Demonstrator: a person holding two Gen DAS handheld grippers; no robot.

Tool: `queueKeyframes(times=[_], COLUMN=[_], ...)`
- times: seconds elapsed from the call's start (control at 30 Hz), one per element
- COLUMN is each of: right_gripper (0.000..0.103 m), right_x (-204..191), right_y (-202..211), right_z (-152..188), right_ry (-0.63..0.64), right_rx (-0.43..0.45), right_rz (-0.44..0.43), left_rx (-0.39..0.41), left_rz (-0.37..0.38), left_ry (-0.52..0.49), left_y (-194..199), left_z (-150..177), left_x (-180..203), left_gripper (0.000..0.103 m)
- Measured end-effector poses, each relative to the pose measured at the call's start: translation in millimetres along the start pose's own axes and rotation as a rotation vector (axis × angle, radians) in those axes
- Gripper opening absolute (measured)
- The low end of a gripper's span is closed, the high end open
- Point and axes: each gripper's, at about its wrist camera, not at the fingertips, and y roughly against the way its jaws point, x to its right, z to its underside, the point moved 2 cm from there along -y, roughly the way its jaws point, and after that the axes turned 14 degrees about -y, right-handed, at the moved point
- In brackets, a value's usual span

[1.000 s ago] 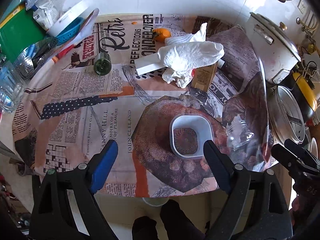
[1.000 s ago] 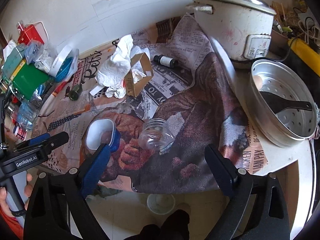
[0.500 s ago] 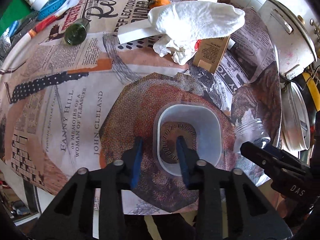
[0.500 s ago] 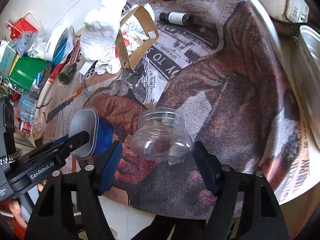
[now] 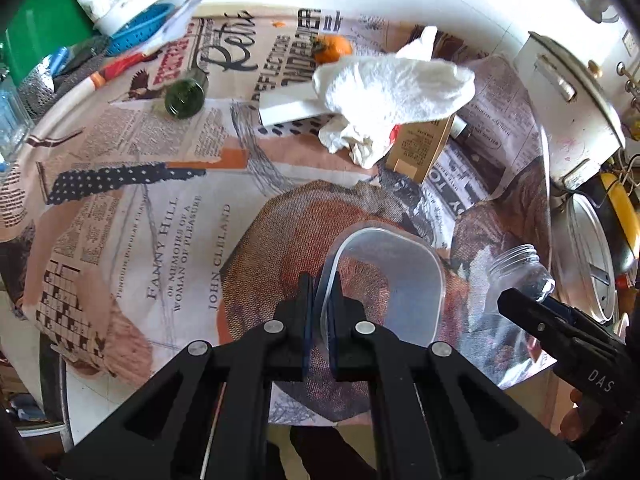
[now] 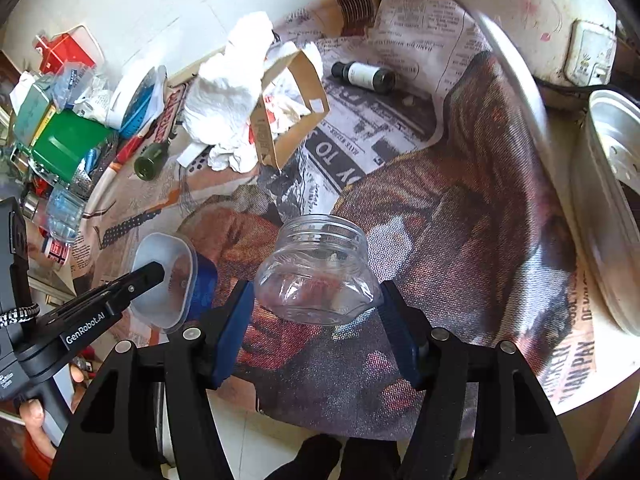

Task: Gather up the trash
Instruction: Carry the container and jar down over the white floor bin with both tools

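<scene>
Jaws of the left gripper [image 5: 320, 312] have just closed and now pinch the near-left wall of a translucent plastic tub [image 5: 404, 280], one pad inside the rim and one outside; the tub sits tilted, its mouth turned toward the camera. In the right wrist view the same tub [image 6: 168, 276] shows a blue outer side and hangs at the left gripper's tip [image 6: 150, 274], at the near left of the table.

Jaws of the right gripper [image 6: 316, 312] have just been closing and stand about half apart, blue pads pressed against both sides of a clear plastic jar [image 6: 320, 268]. The jar has no lid, its threaded mouth points away from the camera, and its wall looks dented at the right pad. From the left wrist view the jar [image 5: 520, 272] lies just right of the tub, with the right gripper [image 5: 524, 300] over it.

Both things are over a table covered in a newspaper-print cloth [image 5: 160, 216]. Further off, a crumpled white paper towel [image 5: 392, 92] rests on a brown cardboard sleeve [image 6: 292, 120]. Left of these lies a green glass bottle [image 5: 184, 98]; to the far right a small dark bottle with a white label [image 6: 364, 76] lies on its side. An orange fruit [image 5: 332, 50] sits at the far edge. A white rice cooker [image 5: 568, 108] and a metal steamer tray [image 6: 612, 200] stand on the right. A hand [image 6: 34, 412] grips the left tool's handle.
</scene>
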Motion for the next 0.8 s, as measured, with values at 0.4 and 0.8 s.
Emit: queueKeyframes(times=[0.4, 0.8], right_gripper=[0.06, 0.06], right_x=[-42, -91], right_y=[69, 105], right_z=[56, 173], right_ry=[-0.004, -0.05], right_rx=[0.186, 0.254], right_rz=[0.003, -0.009], left_rx=[0.187, 0.226], left_rz=[-0.039, -0.007], left_ry=[-0.153, -0.192], left_y=[106, 194], left_z=[37, 144], left_x=[-17, -61], left_gripper=[0.005, 0.005])
